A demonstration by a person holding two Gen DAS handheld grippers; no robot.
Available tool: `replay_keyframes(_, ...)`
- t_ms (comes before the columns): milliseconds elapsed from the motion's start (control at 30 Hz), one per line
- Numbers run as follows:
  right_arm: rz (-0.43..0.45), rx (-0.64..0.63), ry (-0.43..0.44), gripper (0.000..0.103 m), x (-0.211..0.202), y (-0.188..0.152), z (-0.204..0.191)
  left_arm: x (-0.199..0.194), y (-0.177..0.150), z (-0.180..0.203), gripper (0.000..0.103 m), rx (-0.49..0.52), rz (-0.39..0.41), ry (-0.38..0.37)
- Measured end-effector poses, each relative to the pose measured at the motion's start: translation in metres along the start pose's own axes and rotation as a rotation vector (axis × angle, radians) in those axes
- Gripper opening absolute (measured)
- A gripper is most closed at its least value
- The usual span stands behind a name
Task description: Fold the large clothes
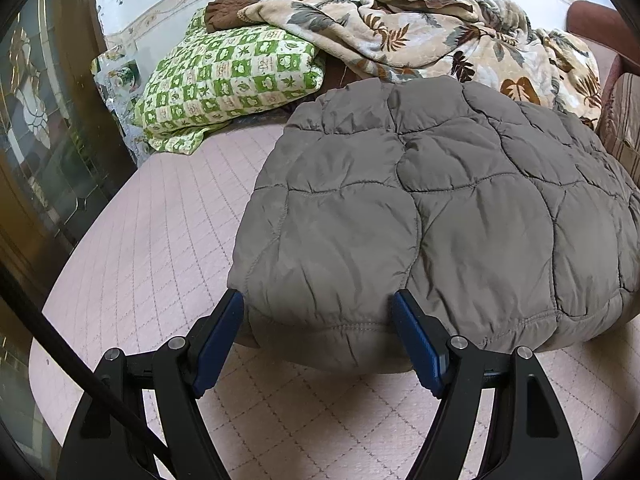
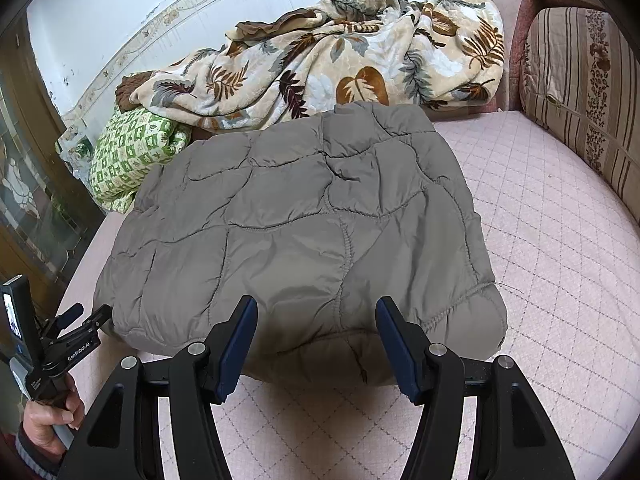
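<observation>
The bed [image 1: 160,240] carries a pink quilted cover. My grey padded jacket [image 1: 440,208] lies folded on it, centred, its near edge just ahead of both tongs. Behind the jacket, a leaf-print blanket [image 1: 420,36] lies heaped against the wall. A green checked pillow [image 1: 224,76] sits left of the blanket, partly under it. A striped cushion [image 2: 580,92] stands at the right edge of the bed. My left tongs [image 1: 318,308] are spread apart, gripping nothing. My right tongs [image 2: 316,314] are likewise spread apart and empty. My left hand [image 2: 48,416] grips the left handle.
</observation>
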State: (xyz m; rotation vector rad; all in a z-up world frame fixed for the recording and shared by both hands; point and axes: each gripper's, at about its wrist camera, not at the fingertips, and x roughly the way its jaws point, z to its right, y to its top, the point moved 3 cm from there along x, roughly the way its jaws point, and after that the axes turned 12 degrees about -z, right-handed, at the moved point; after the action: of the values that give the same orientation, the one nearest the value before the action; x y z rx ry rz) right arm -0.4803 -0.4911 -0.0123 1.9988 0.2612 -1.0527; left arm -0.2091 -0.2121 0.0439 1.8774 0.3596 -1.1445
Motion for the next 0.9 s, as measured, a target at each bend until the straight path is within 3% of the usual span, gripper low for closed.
replay_keyframes(367, -0.014, 0.013, -0.011, 0.066, 0.003, -0.001, 0.006, 0.01, -0.002, -0.007, 0.076, -0.014, -0.037, -0.011)
replay_keyframes(600, -0.077, 0.044, -0.016, 0.066, 0.023, -0.004, 0.013, 0.01, -0.004, -0.011, 0.076, -0.035, -0.05, -0.04)
replay_keyframes(900, -0.034, 0.054, 0.022, 0.066, 0.004, -0.003, 0.012, 0.0, -0.013, -0.03, 0.076, -0.07, -0.045, -0.032)
